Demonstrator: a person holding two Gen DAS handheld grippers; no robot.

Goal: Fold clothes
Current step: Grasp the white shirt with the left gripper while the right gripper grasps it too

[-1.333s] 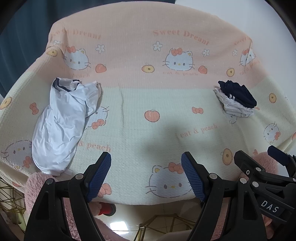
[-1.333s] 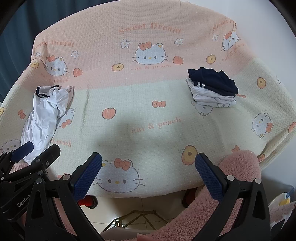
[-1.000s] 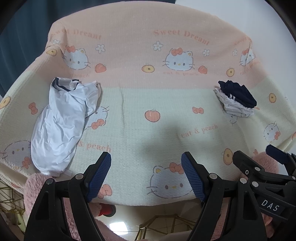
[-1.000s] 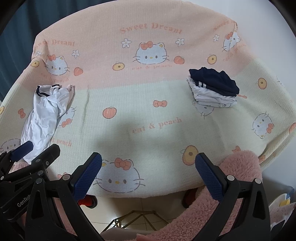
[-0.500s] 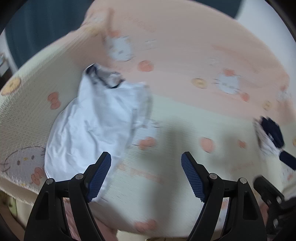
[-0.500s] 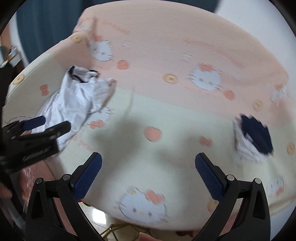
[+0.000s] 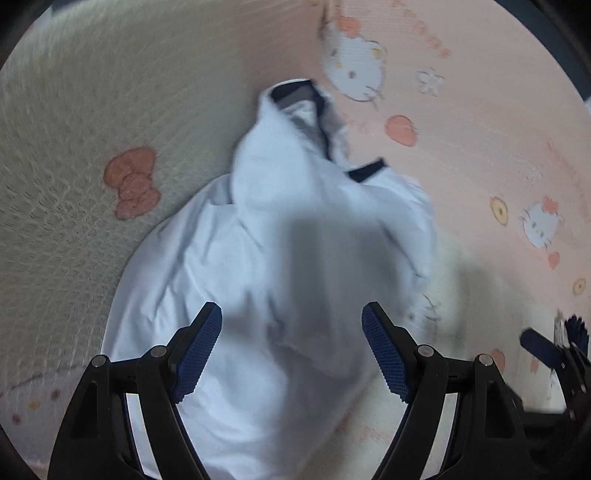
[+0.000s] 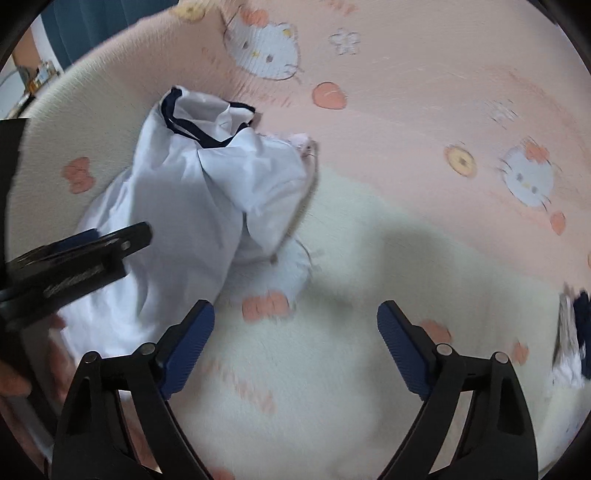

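Note:
A crumpled white garment with dark navy trim (image 7: 280,236) lies on the cartoon-cat blanket (image 7: 74,110); it also shows in the right wrist view (image 8: 192,199). My left gripper (image 7: 291,347) is open and hovers just above the garment's lower part, jaws apart over the cloth. My right gripper (image 8: 295,350) is open and empty over bare blanket, right of the garment. The left gripper's body (image 8: 74,258) shows at the left of the right wrist view, over the garment.
A small folded stack of navy and white clothes (image 8: 576,332) sits at the far right of the blanket (image 8: 406,258); it is blurred. The right gripper's tip (image 7: 543,350) shows at the right edge of the left wrist view. A dark curtain (image 8: 92,26) hangs behind.
Both grippers have swung left and moved in close to the white garment. The folded stack has slid to the far right edge of both views. Both stay open.

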